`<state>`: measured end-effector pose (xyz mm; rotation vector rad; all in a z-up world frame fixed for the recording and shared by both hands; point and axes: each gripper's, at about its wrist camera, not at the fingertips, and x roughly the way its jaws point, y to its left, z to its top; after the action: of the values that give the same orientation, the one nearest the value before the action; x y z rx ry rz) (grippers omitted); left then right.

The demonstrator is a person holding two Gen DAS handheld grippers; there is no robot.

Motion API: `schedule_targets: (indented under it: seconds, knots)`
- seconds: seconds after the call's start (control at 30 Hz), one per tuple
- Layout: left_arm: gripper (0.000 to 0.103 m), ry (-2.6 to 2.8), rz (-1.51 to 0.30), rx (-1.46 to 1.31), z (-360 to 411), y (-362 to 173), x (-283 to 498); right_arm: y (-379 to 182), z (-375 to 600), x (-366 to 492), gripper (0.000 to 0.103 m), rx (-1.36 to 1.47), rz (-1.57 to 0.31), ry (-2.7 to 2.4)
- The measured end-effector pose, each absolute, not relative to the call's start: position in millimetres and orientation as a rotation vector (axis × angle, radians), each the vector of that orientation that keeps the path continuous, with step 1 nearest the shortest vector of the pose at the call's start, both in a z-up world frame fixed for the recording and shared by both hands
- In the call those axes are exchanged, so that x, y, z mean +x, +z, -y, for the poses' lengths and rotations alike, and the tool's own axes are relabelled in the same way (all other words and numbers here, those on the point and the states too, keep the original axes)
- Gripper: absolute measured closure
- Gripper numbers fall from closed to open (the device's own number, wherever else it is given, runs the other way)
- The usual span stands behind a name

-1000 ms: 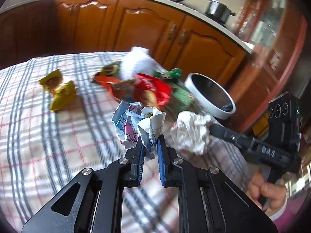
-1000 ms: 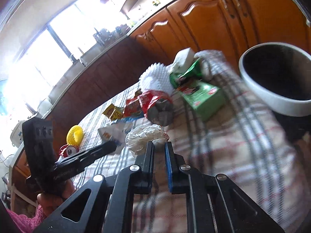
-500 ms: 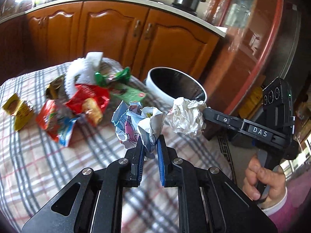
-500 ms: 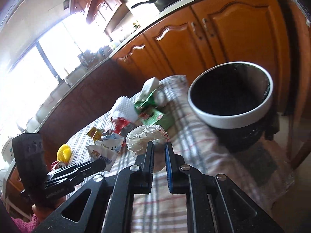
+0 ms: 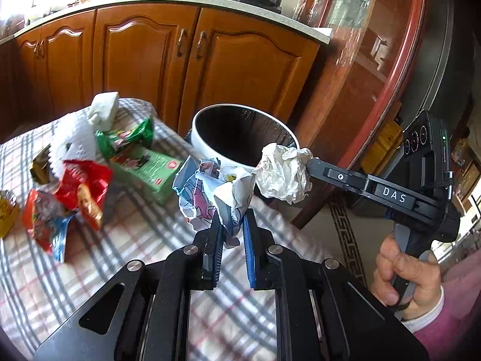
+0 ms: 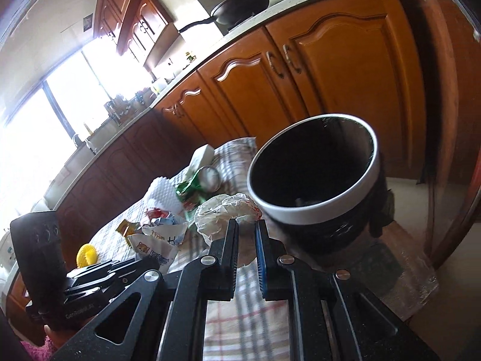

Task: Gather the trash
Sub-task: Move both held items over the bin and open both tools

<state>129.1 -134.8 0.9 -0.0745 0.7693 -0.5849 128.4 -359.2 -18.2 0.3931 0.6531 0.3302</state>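
My left gripper (image 5: 231, 222) is shut on a crumpled printed paper wrapper (image 5: 210, 192), held above the checked tablecloth (image 5: 126, 240). My right gripper (image 6: 246, 224) is shut on a crumpled white paper ball (image 6: 224, 212). In the left wrist view that ball (image 5: 282, 174) hangs at the near rim of the white-rimmed black trash bin (image 5: 240, 134), with the right gripper's arm (image 5: 375, 192) reaching in from the right. In the right wrist view the bin (image 6: 312, 177) stands just ahead to the right, off the table's end, and the wrapper (image 6: 159, 237) shows at lower left.
More litter lies on the cloth: red snack bags (image 5: 75, 195), a green carton (image 5: 144, 165), a green wrapper (image 5: 126, 138), white foam netting (image 5: 75, 141), a yellow packet (image 5: 4, 213). Wooden cabinets (image 5: 150, 60) stand behind the table. A hand (image 5: 402, 270) grips the right handle.
Both grippers carried their paper to the right along the table towards the bin. The bin has come much closer and larger in both views. The grips have not changed.
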Motion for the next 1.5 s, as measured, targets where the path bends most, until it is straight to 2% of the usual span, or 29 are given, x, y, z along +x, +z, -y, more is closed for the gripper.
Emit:
schedule_targets:
  seconds: [0.6,1.1,1.2,1.27,1.33,1.4,1.47,1.5]
  knots:
    - [0.092,-0.617,-0.768,-0.022,188.4,7.0,187.3,-10.4,396.1,176.8,0.092,0.339,-0.623,0.220]
    - [0.091,-0.607,-0.809,0.030,228.3,3.1,247.6,-21.0,411.0,235.1,0.092,0.297,-0.678,0.163]
    - [0.087,-0.608,-0.832,0.043,235.4,-1.6,257.8,-25.8,412.1,245.0,0.091,0.292,-0.697,0.158]
    - [0.083,-0.597,-0.840,0.051,238.7,-3.9,261.2,-29.2,413.2,251.5,0.087,0.295,-0.711,0.157]
    - [0.073,-0.591,-0.850,0.047,239.8,-6.0,263.4,-33.1,415.5,256.4,0.083,0.308,-0.723,0.156]
    - [0.062,-0.581,-0.849,0.037,236.6,-6.9,262.9,-35.7,417.4,258.8,0.070,0.320,-0.731,0.159]
    - [0.055,-0.580,-0.843,0.020,233.0,-6.2,258.8,-35.6,418.9,256.9,0.063,0.332,-0.725,0.160]
    - [0.055,-0.577,-0.839,0.013,230.7,-5.7,256.1,-35.1,419.4,254.7,0.057,0.338,-0.719,0.164]
